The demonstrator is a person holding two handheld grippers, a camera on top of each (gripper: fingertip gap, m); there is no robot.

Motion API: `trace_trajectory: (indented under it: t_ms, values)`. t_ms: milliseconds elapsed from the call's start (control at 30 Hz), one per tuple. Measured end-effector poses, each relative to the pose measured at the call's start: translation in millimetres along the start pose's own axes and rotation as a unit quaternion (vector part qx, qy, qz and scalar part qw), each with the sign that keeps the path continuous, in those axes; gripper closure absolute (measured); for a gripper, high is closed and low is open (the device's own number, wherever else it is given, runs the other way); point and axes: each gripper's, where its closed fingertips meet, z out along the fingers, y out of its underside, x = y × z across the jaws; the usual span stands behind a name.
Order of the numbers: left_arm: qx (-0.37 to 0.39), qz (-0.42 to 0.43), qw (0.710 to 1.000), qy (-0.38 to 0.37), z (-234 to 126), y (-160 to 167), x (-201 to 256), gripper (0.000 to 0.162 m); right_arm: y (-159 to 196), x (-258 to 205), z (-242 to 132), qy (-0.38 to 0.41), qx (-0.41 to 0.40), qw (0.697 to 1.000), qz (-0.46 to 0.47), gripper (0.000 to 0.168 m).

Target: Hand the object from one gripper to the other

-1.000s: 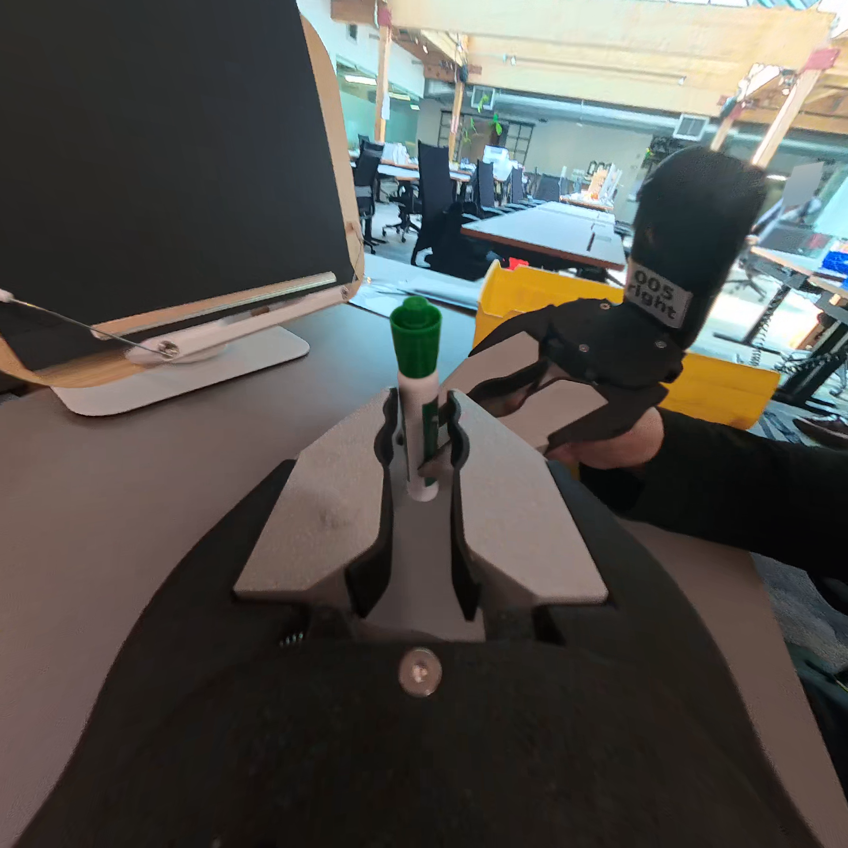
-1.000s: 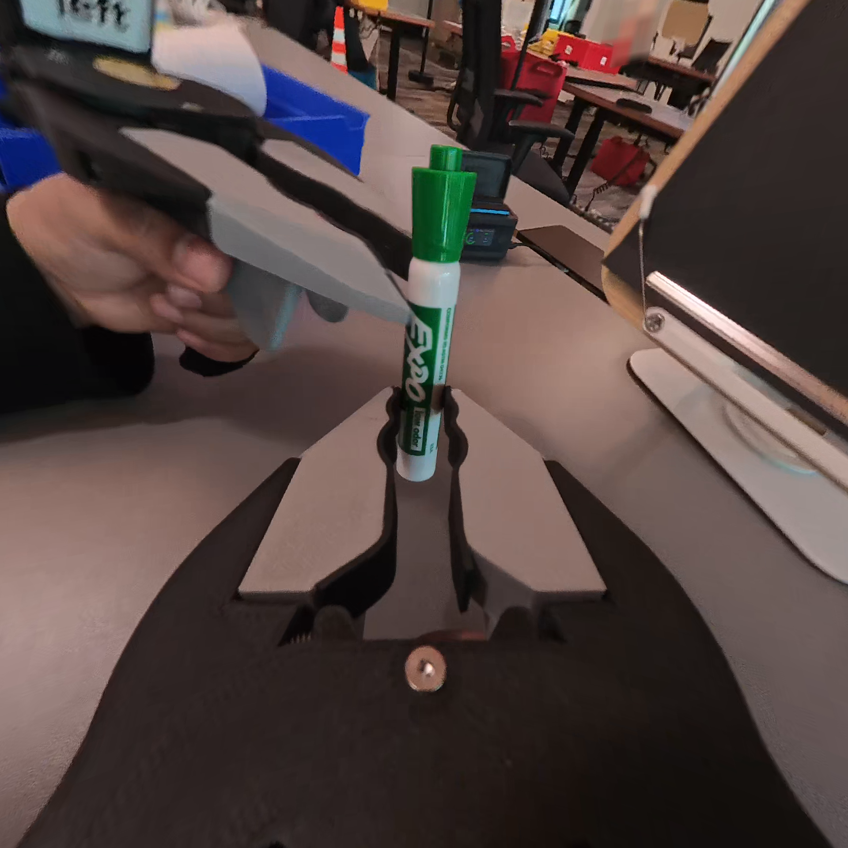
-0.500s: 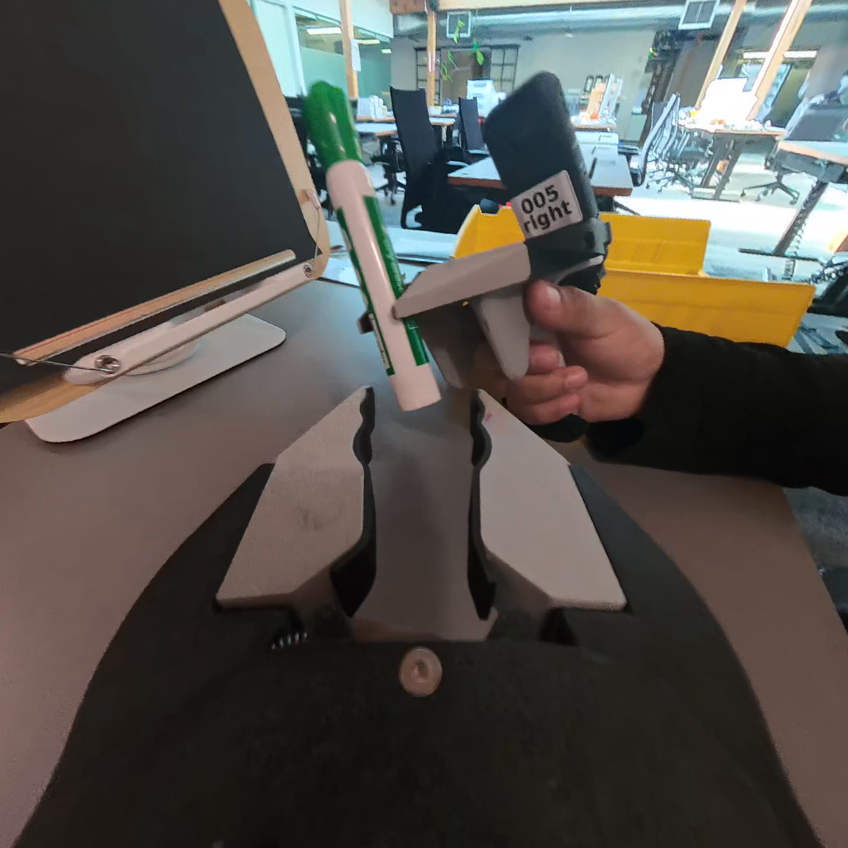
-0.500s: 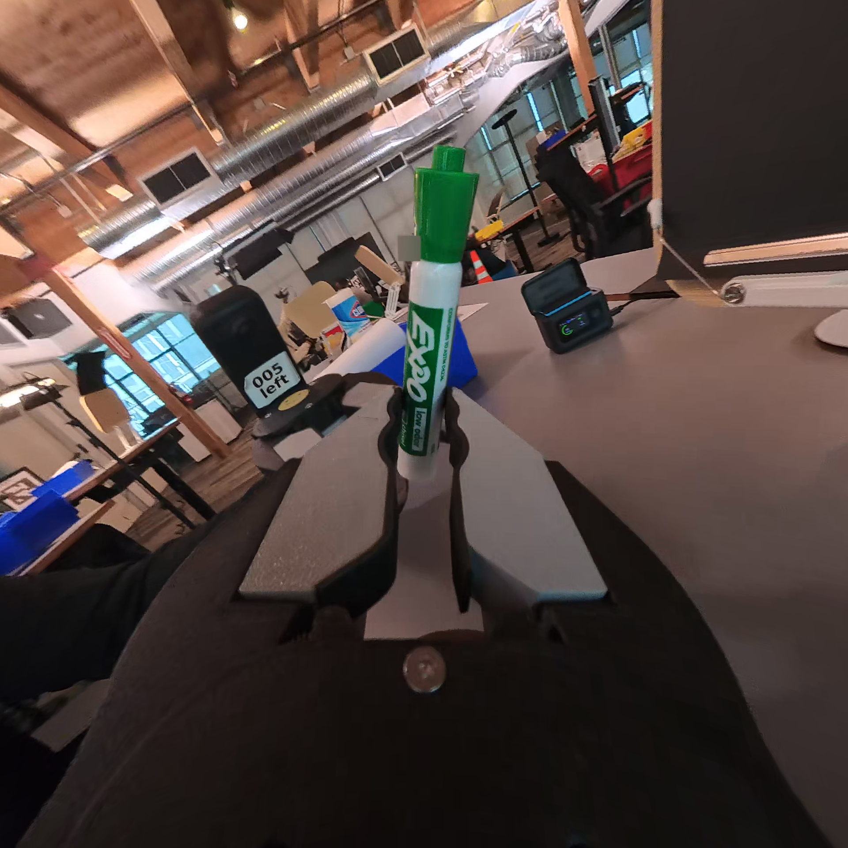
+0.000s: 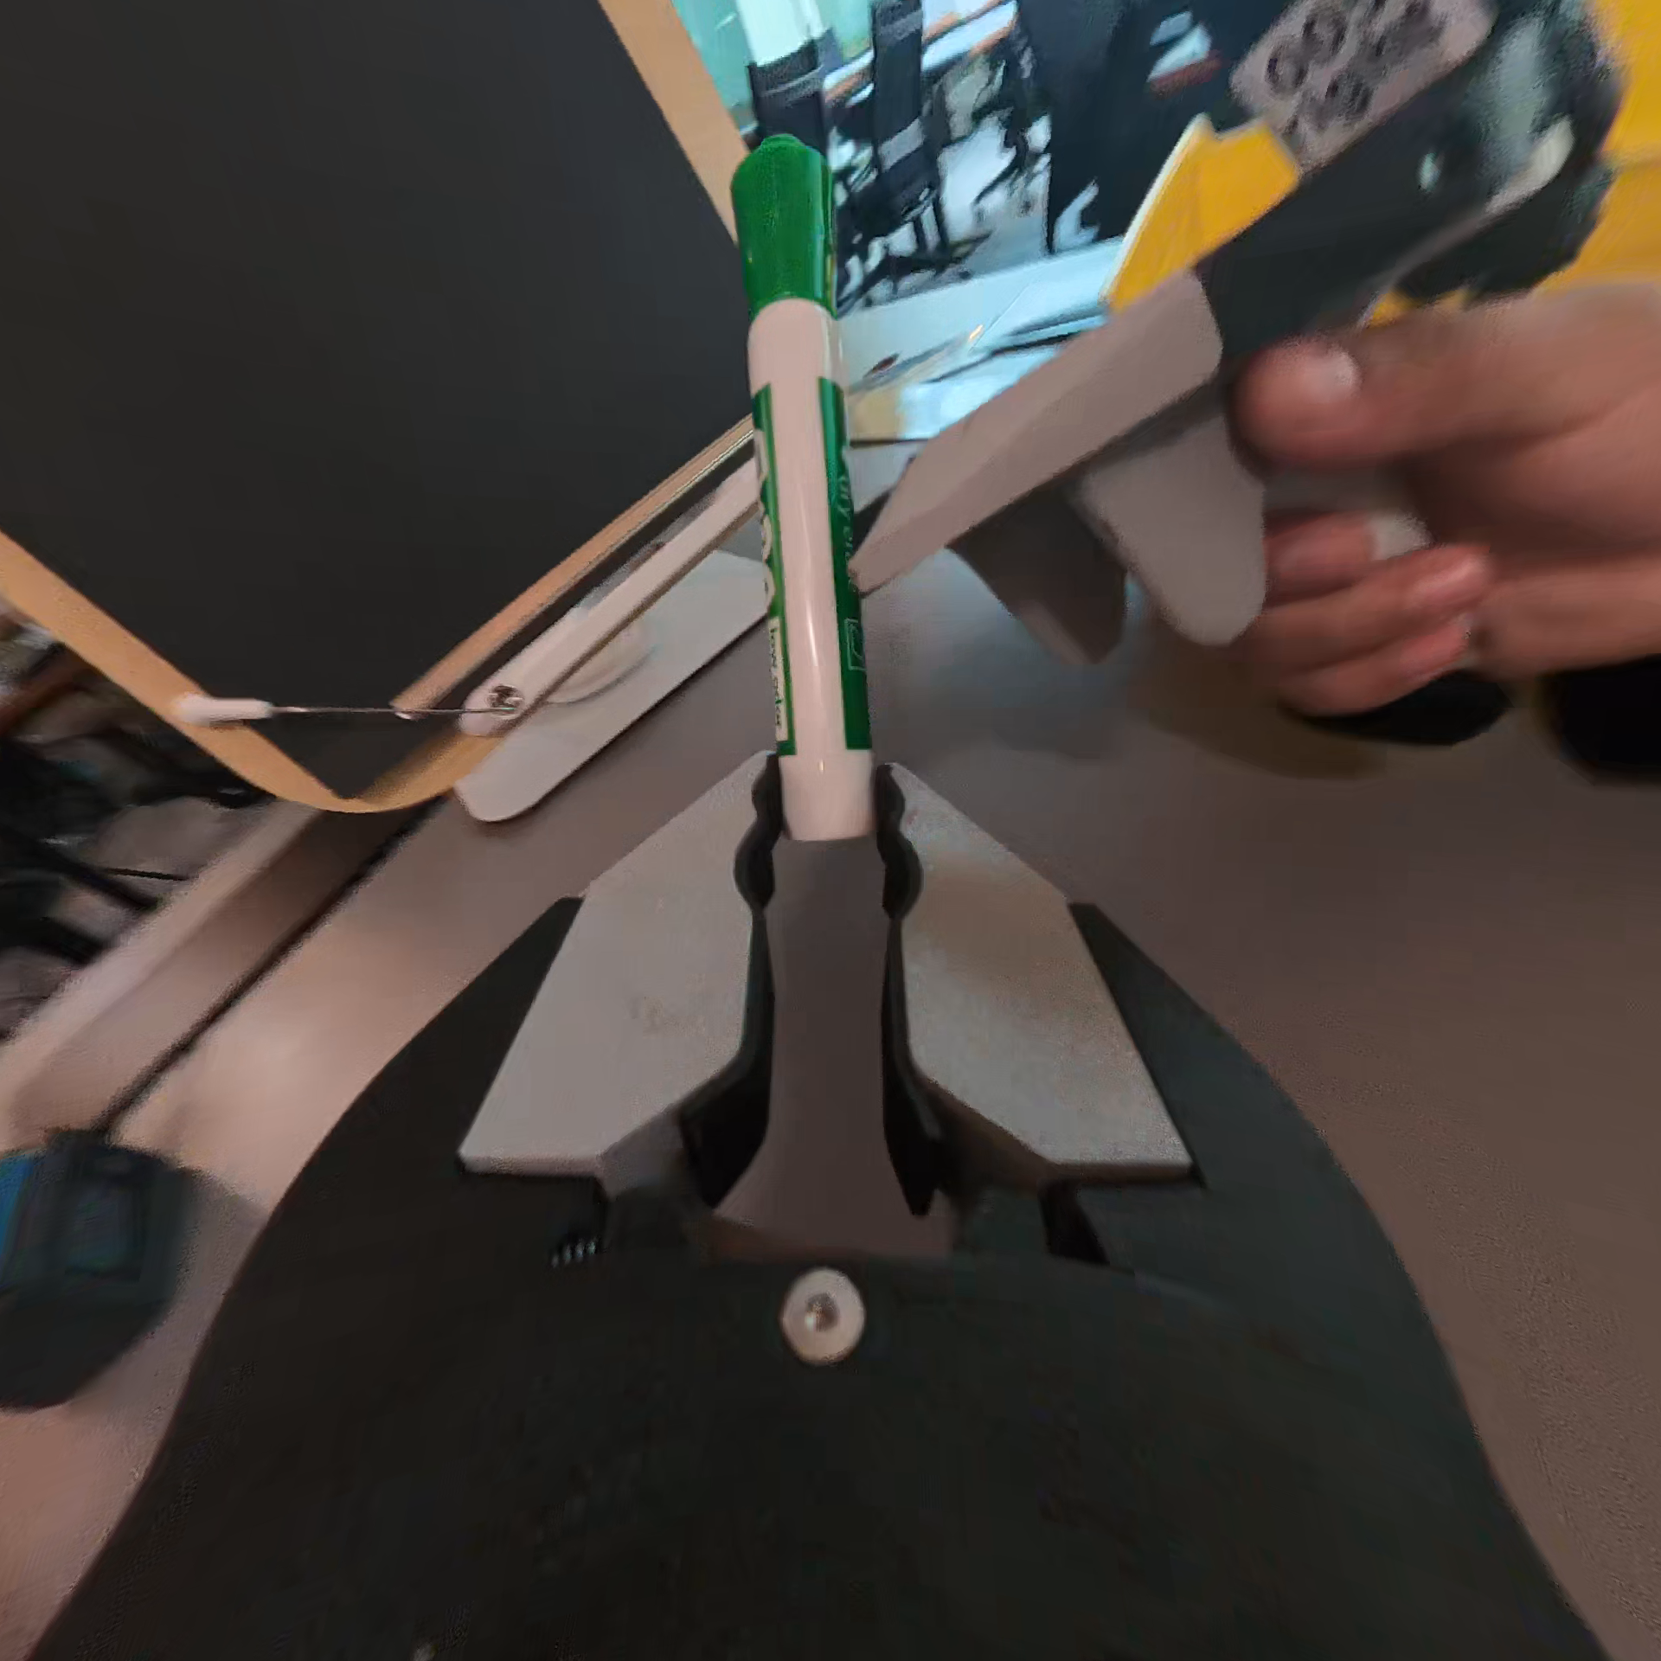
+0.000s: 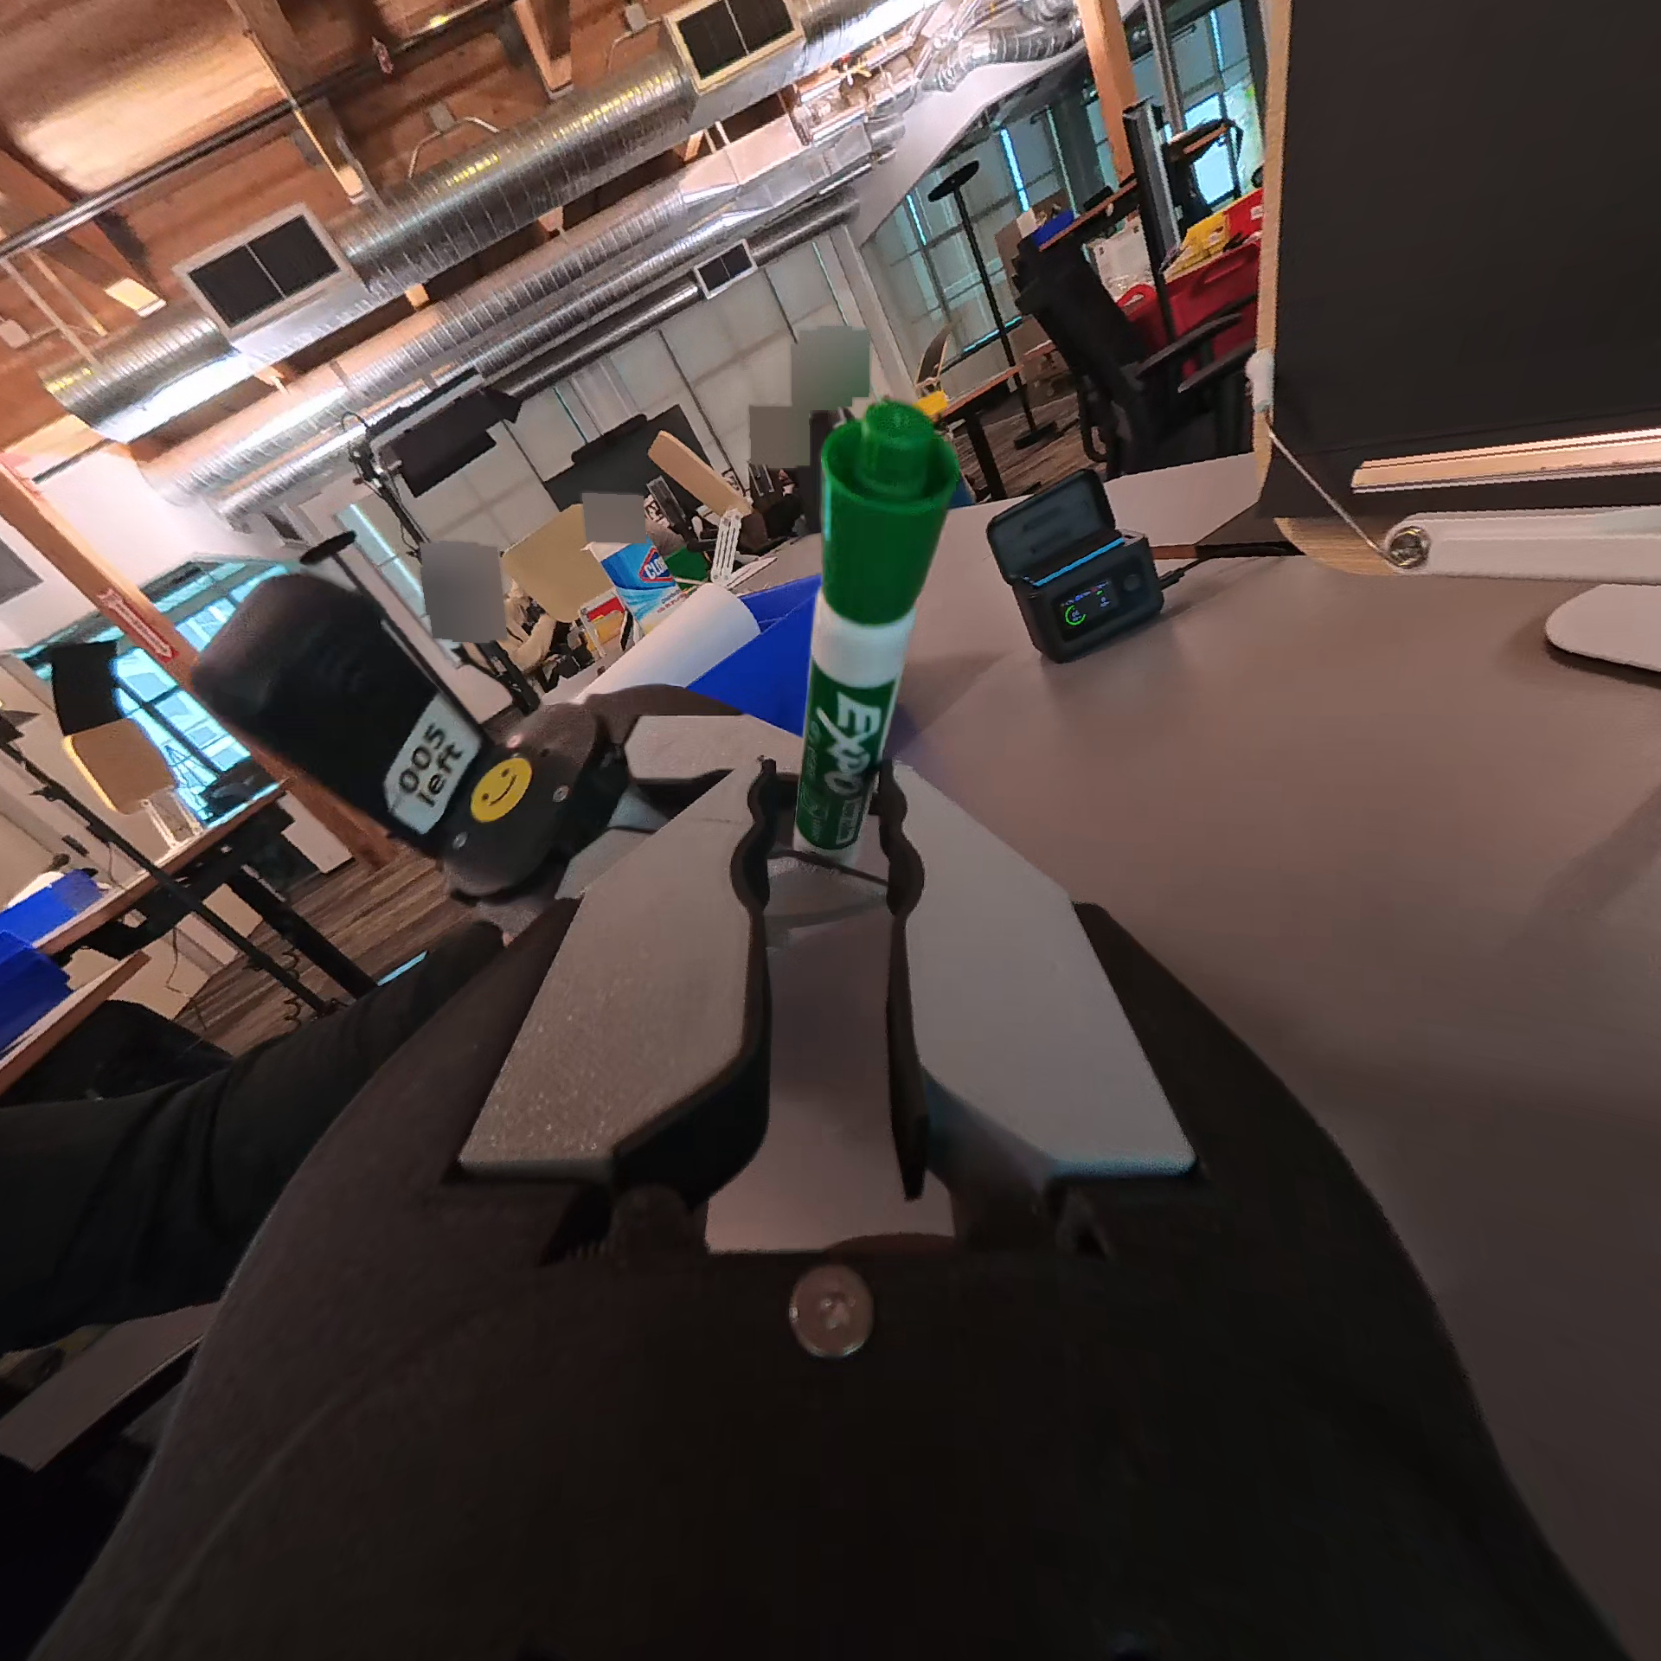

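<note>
A green-capped whiteboard marker (image 5: 809, 557) stands upright above the grey table (image 5: 1303, 944). My left gripper (image 5: 822, 795) is shut on its white bottom end. The right gripper's near finger (image 5: 1034, 431) comes in from the upper right, its tip just at the marker's side. In the right wrist view the marker (image 6: 867, 629) leans toward the camera at the tips of my right gripper (image 6: 827, 795). The jaws stand slightly apart, with narrow gaps on both sides of the marker. The left gripper's black body (image 6: 530, 809) shows at the left, its fingertips hidden under mine.
A black-screened monitor (image 5: 315, 315) on a white stand (image 5: 629, 683) is close on the left, and on the right in the right wrist view (image 6: 1483, 225). A small black charging case (image 6: 1079, 575) sits on the table. A yellow bin (image 5: 1186, 207) and a blue bin (image 6: 773, 620) lie behind. My two grippers' fingertips are within a few centimetres of each other.
The left gripper was open and empty half a second ago; it has closed on the marker's bottom end. The right gripper held the marker then and has loosened and drawn back slightly.
</note>
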Motion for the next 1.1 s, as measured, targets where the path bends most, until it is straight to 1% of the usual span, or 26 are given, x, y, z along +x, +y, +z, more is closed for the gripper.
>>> trace_trajectory:
  t_ms: [133,167,233,300,400,467,600,633,700,800,867,933,967,1033,1067,1100]
  values:
    - [-0.032,0.14,0.987,-0.076,1.3,6.7,-8.6,0.143,-1.2,4.0,-1.3,0.011,0.001,1.0,0.001,0.143]
    - [-0.032,0.163,0.983,-0.083,1.2,6.1,-8.2,0.144,-2.0,5.1,-1.9,0.014,0.004,1.0,0.001,0.144]
    - [-0.024,0.191,0.978,-0.085,0.6,3.1,-4.7,0.144,-5.6,4.8,-3.9,0.011,0.015,1.0,0.002,0.153]
    - [-0.024,0.193,0.977,-0.082,0.3,2.1,-2.3,0.143,-6.3,2.5,-4.8,0.006,0.014,1.0,-0.002,0.154]
    - [-0.025,0.158,0.985,-0.065,2.1,3.7,1.2,0.143,-6.9,-0.6,-4.2,0.018,0.009,0.999,-0.042,0.154]
    - [-0.034,0.143,0.987,-0.06,3.7,8.6,0.6,0.143,-7.5,-1.3,-4.3,0.023,0.009,0.998,-0.054,0.154]
    - [-0.055,0.167,0.981,-0.083,5.6,17.1,-6.2,0.134,-17.9,-1.1,-10.5,0.001,0.042,0.999,-0.009,0.154]
    - [-0.056,0.173,0.979,-0.088,6.2,17.1,-6.5,0.131,-20.6,-2.8,-12.2,-0.013,0.05,0.999,0.005,0.154]
    - [-0.054,0.184,0.976,-0.105,6.1,14.7,-9.2,0.13,-22.5,-7.2,-13.8,-0.043,0.055,0.997,0.034,0.154]
    - [-0.024,0.197,0.971,-0.134,2.4,2.2,-13.1,0.124,-20.3,-10.3,-12.2,-0.068,0.05,0.994,0.064,0.153]
    - [0.012,0.205,0.967,-0.154,-3.4,-12.1,-13.9,0.123,-17.2,-13.9,-11.3,-0.09,0.039,0.991,0.086,0.153]
    - [0.054,0.224,0.961,-0.153,-9.4,-27.1,-6.2,0.123,-17.7,-14.7,-11.4,-0.103,0.042,0.988,0.105,0.154]
    - [0.076,0.241,0.956,-0.149,-12.3,-33.7,-0.1,0.124,-17.2,-15.7,-11.5,-0.113,0.041,0.986,0.118,0.154]
    - [0.107,0.276,0.941,-0.167,-19.5,-45.4,4.7,0.127,-15.3,-18.3,-11.8,-0.137,0.034,0.978,0.152,0.154]
    - [0.117,0.289,0.934,-0.176,-22.7,-49.9,5.7,0.126,-13.5,-19.9,-12.0,-0.152,0.028,0.972,0.175,0.154]
    - [0.124,0.298,0.929,-0.18,-24.9,-52.7,7.3,0.13,-12.9,-21.5,-12.7,-0.169,0.026,0.964,0.202,0.154]
